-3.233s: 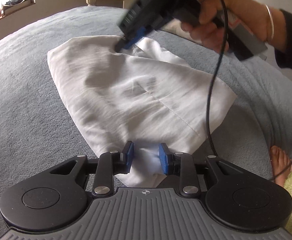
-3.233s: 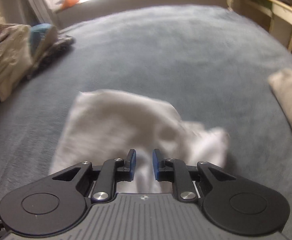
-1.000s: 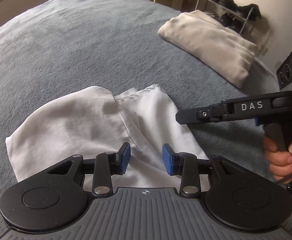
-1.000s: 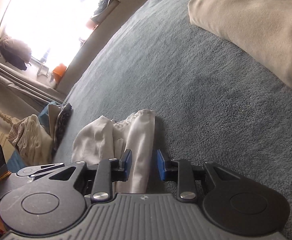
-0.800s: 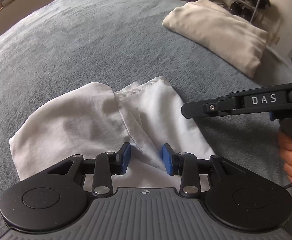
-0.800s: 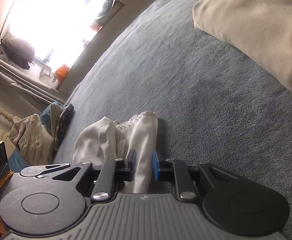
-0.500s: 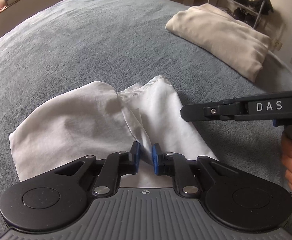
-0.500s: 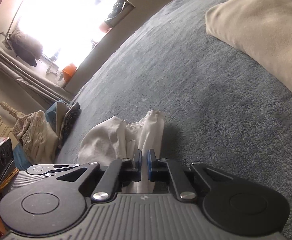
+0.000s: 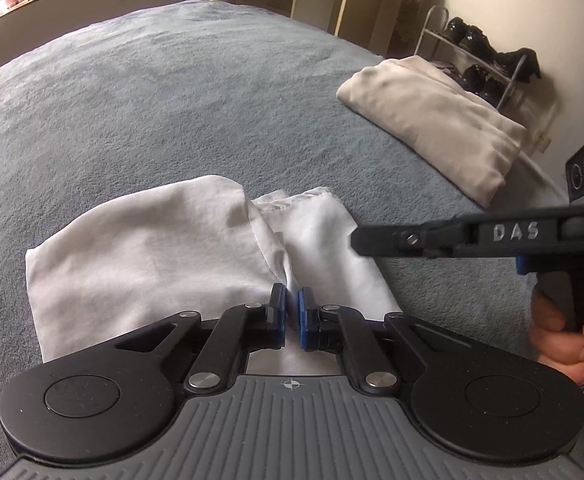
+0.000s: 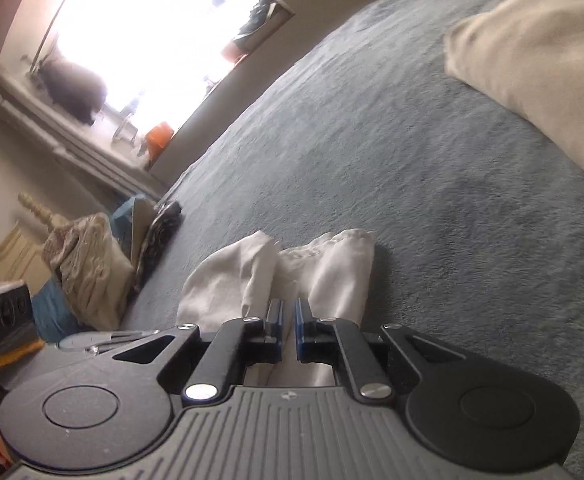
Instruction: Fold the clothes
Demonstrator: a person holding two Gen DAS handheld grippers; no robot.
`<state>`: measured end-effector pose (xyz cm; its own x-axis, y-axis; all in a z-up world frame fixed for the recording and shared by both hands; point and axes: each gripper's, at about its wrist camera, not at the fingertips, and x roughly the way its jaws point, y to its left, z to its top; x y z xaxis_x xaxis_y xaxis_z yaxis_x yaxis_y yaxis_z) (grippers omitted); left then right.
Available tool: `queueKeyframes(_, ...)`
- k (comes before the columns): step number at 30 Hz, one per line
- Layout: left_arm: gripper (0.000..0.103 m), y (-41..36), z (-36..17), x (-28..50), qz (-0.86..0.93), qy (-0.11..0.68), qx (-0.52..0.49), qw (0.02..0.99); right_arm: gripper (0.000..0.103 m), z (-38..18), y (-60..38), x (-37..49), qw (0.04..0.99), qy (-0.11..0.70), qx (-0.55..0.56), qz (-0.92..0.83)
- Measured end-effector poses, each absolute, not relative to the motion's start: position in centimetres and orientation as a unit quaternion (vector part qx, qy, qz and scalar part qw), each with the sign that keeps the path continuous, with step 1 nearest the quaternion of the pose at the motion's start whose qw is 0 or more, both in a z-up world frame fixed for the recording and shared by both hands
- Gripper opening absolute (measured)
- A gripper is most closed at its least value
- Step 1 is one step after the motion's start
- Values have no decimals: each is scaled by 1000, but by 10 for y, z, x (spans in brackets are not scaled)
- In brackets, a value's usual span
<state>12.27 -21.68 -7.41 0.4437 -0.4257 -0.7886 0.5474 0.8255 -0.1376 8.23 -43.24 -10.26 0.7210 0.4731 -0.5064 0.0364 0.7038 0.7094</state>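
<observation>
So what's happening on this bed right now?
A person is folding a white garment on a grey bed, holding tongs in each hand. The left tongs are shut on a fold of the cloth near its middle; the right tongs are pinched on its near edge. A folded beige cloth lies farther off.

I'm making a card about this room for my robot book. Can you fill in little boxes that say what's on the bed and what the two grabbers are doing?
Surface: grey bed cover
Being folded: white garment, partly folded
Left gripper: shut on the garment's near edge
Right gripper: shut on the same garment
Also on bed: folded beige cloth, clothes pile
Nearby: shoe rack
</observation>
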Motion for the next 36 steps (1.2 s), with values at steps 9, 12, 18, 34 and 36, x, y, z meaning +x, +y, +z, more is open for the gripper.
queueKeyframes(9,4,-214,-75,121,-286,437,58,851,11,-128,-440,85,829,384,394,97)
queueKeyframes(12,4,-210,-72,120,-290,432,48,853,1,-123,-436,82,838,364,391,109)
queueKeyframes(18,4,-198,-67,119,-292,426,16,856,1,-108,-426,84,851,336,372,155)
queueKeyframes(34,4,-187,-50,114,-305,408,-21,860,3,-111,-379,120,853,382,255,249)
queueKeyframes(36,3,-187,-49,113,-304,404,-17,863,3,-110,-370,122,858,387,223,256)
